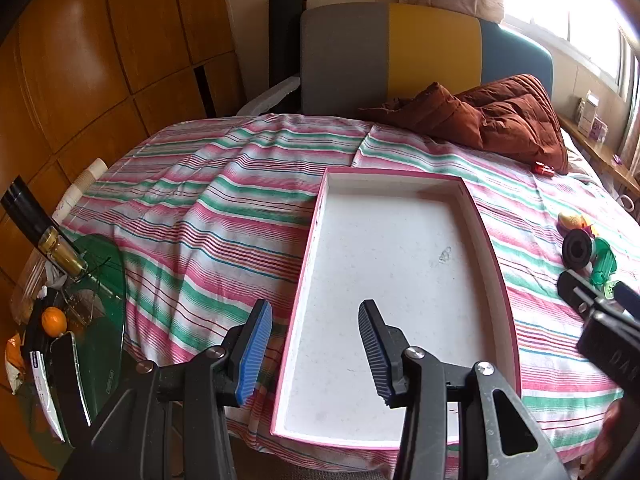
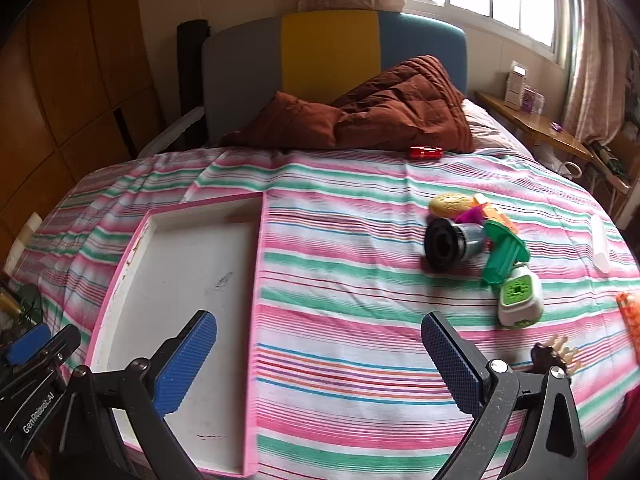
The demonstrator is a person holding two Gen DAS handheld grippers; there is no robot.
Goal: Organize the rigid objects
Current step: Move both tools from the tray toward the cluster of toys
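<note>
We're right at the start here — the pink-edged tray (image 2: 256, 280) lies on the striped bedspread (image 2: 360, 300) with nothing in it, just a bare white floor. Our left gripper (image 1: 316, 340) hangs over the tray's near left wall with its jaws spread wide, holding nothing. Our right gripper (image 2: 320, 360) sits over bare bedspread just right of the tray, jaws equally wide apart and just as empty.

So what's left? By the look of it, everything. The cluster of small things waits well to the right of the tray: a black cylinder (image 2: 444, 246) on its side, a green plastic piece (image 2: 504, 256) touching it, a white-and-green gadget (image 2: 520, 300) just in front, and a yellow item (image 2: 450, 204) with pink and orange bits behind. Farther back, a red flashlight (image 2: 426, 152) lies by itself against the brown quilt (image 2: 380, 112), and something orange (image 2: 630, 320) peeks in at the right edge — too cropped to name.

We'd judge that none of the sorting is done; the right gripper is the nearer one to that pile.
</note>
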